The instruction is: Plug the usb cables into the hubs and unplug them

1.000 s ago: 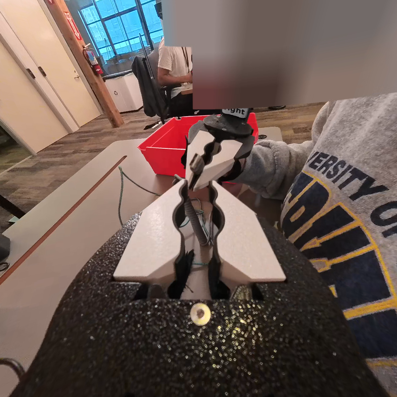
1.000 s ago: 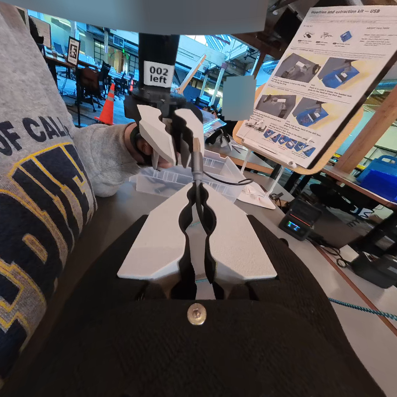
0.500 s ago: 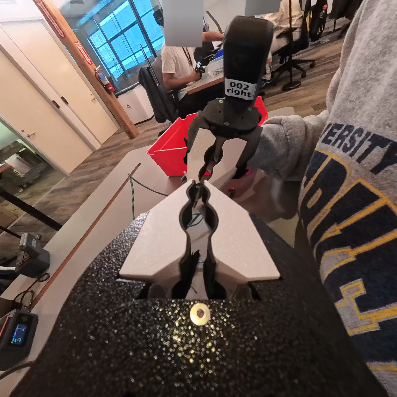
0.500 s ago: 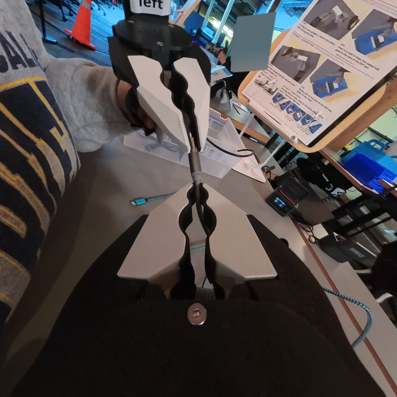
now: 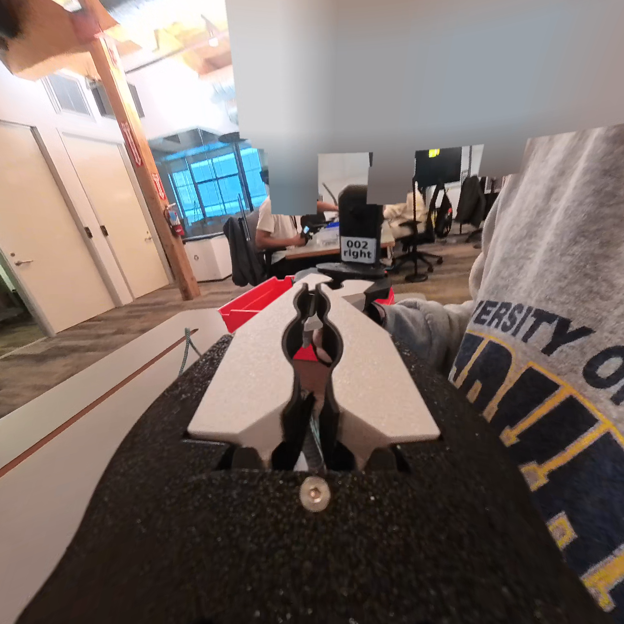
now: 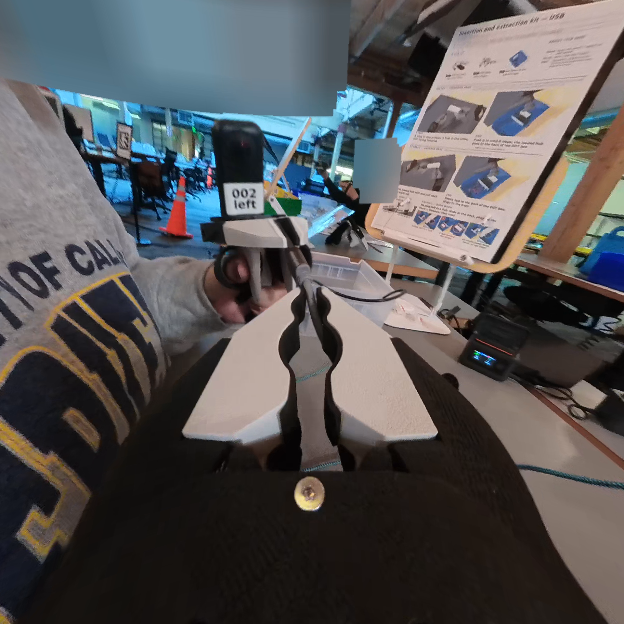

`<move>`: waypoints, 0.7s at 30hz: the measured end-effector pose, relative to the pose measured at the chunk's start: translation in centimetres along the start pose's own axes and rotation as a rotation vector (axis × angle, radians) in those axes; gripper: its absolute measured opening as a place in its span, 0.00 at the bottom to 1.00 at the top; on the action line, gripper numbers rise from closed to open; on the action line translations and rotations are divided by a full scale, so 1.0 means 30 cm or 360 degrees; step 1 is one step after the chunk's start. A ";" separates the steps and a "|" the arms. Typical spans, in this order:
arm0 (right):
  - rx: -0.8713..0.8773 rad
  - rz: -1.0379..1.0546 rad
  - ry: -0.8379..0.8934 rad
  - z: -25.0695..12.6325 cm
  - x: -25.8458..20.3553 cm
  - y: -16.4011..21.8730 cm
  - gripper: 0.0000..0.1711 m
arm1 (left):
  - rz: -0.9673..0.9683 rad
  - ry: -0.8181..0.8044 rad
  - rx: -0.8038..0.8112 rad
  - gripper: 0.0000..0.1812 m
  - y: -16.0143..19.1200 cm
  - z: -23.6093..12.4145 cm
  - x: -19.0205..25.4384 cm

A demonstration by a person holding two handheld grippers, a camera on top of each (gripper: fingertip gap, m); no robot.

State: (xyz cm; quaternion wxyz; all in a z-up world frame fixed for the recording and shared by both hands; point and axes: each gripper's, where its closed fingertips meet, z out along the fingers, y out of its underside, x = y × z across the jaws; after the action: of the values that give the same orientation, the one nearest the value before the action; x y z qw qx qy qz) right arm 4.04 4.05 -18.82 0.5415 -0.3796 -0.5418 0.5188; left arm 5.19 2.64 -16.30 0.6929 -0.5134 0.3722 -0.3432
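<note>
A red bin [image 5: 256,300] sits on the grey table [image 5: 67,422] in an open-plan workspace, with cream double doors [image 5: 84,229] and a wooden post [image 5: 141,175] bearing a fire extinguisher [image 5: 173,221] to one side. Beyond it, a seated person [image 5: 275,229] works at a desk beside office chairs [image 5: 418,236]. On the opposite side, a clear plastic tray [image 6: 341,273] rests near an illustrated instruction board [image 6: 499,135] on a white stand, a small black device with a lit screen [image 6: 489,351] and an orange traffic cone [image 6: 178,211] on the floor beyond.
</note>
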 end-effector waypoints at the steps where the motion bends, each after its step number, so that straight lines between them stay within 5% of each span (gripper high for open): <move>1: 0.0020 0.0019 -0.0023 -0.004 -0.005 -0.006 0.00 | -0.0025 0.0005 0.0027 0.01 -0.003 0.002 -0.001; 6: -0.0247 -0.0253 0.0168 -0.018 0.046 0.008 0.00 | -0.0423 0.0012 0.0089 0.03 0.028 0.010 -0.066; 8: -0.0411 -0.0385 0.0241 -0.037 0.090 -0.019 0.00 | -0.0592 -0.0178 0.0051 0.07 0.086 0.007 -0.161; 13: -0.1003 -0.0767 0.0257 -0.070 0.242 -0.046 0.00 | -0.0452 -0.0847 -0.0614 0.08 0.362 -0.060 -0.414; 16: -0.1501 -0.1209 0.0102 -0.066 0.351 0.070 0.00 | -0.0216 -0.0977 -0.1044 0.12 0.497 -0.094 -0.478; 21: -0.1964 -0.1720 -0.0417 -0.016 0.482 0.276 0.00 | -0.0225 -0.0905 -0.1131 0.19 0.575 -0.109 -0.491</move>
State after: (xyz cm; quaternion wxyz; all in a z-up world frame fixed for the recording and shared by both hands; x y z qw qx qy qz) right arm 1.46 19.63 -24.14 0.3430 -0.2324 -0.8954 -0.1632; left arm -3.23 17.88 -31.21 0.5233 -0.8171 0.2260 -0.0862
